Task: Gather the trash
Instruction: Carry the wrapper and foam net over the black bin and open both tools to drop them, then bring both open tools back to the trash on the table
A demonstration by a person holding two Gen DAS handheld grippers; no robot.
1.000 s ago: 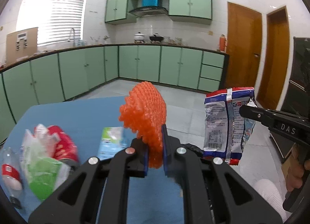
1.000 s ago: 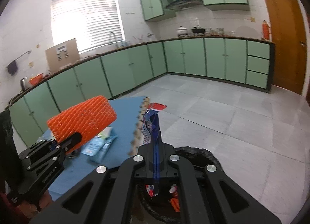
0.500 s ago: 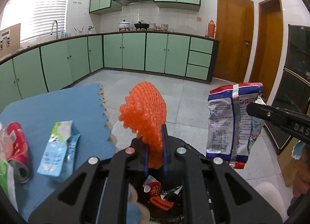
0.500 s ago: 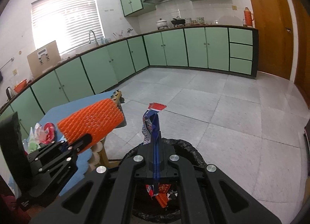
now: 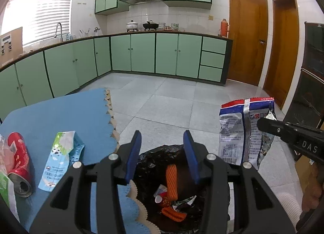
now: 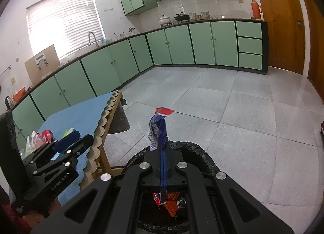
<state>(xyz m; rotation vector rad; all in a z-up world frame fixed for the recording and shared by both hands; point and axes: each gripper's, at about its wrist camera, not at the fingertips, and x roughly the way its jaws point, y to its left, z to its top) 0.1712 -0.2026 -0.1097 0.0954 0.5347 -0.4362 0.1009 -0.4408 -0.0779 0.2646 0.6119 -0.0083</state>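
Trash bag [image 5: 156, 159], black, standing open on the tiled floor just beside the table [image 5: 60, 112] edge, directly below both grippers. Orange foam net [image 5: 171, 180] seen inside it, among scraps and a small cup, under the left gripper [image 5: 163, 153]. Left jaws opening, blue pads apart, nothing between them. Right gripper [image 6: 163, 165] pressed together on a blue-and-white snack wrapper [image 5: 243, 130], held upright above the bag's rim. On the blue tablecloth: crushed red can [image 5: 19, 169], flattened milk carton [image 5: 60, 161], a green-and-white wrapper [image 5: 5, 191] at the frame's left edge. Part of a hand [image 5: 311, 193] visible at the right gripper's handle.
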